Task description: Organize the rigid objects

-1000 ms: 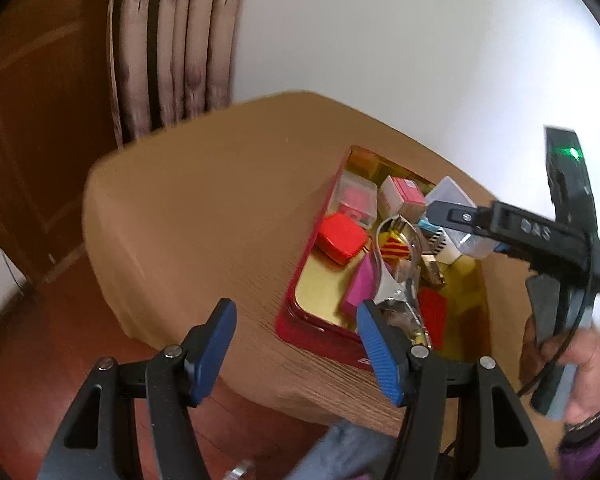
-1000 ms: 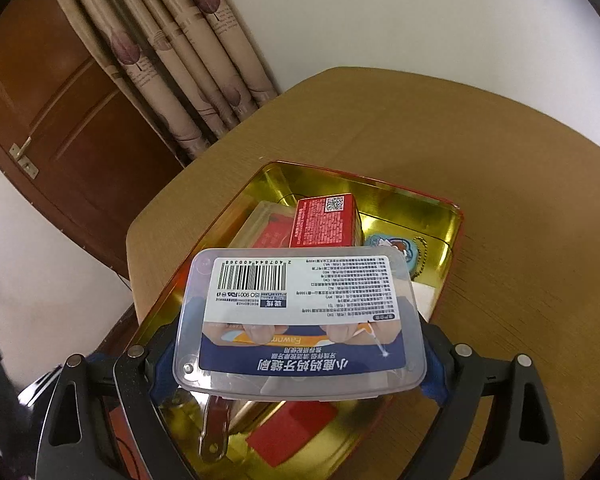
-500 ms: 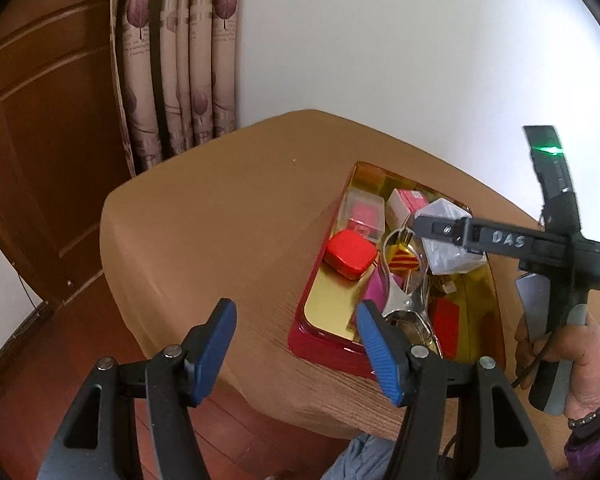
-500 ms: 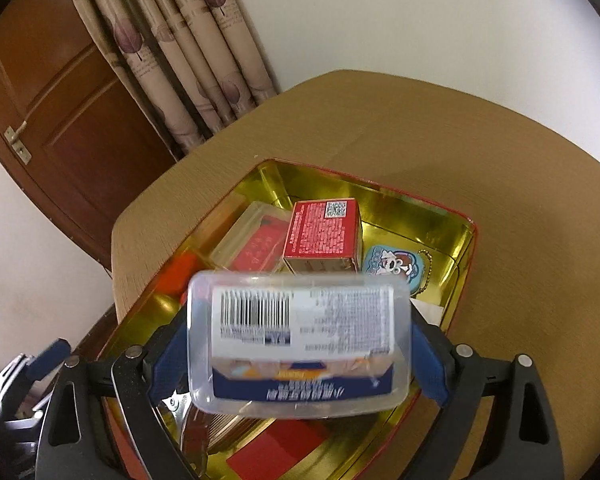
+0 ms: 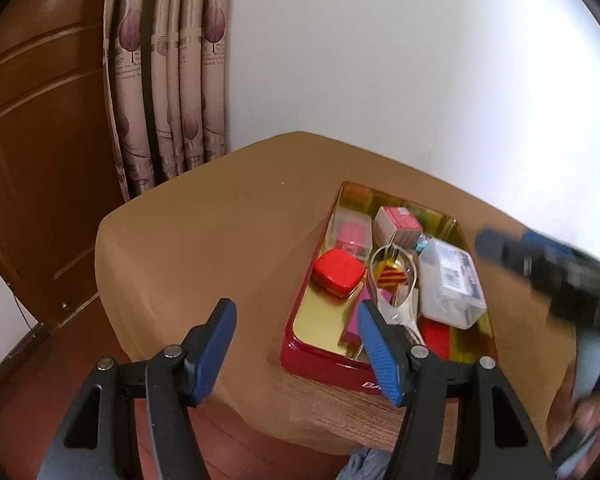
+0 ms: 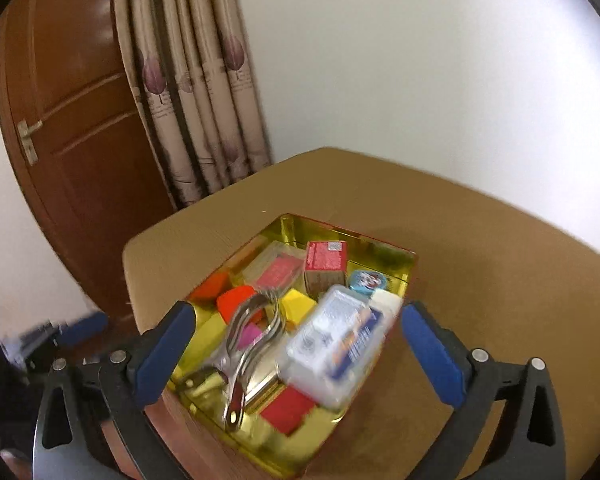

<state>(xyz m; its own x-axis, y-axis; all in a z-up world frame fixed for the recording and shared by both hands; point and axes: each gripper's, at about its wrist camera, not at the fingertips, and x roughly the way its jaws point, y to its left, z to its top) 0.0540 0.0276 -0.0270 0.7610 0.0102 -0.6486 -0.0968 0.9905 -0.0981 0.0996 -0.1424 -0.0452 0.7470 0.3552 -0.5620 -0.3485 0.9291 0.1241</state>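
Note:
A red tin with a gold inside sits on the brown table. In it lie a clear plastic box with a blue label, a red square case, a pink carton, metal tongs and other small items. My left gripper is open and empty, held before the tin's near left corner. My right gripper is open and empty, pulled back above the tin's near end; it shows blurred in the left wrist view.
The brown table has a rounded edge near me. A wooden door and patterned curtains stand behind it at the left, a white wall at the right. Red-brown floor lies below.
My right gripper opened and let go of the clear plastic box, which now lies in the tin. Both grippers drew back and up from the tin.

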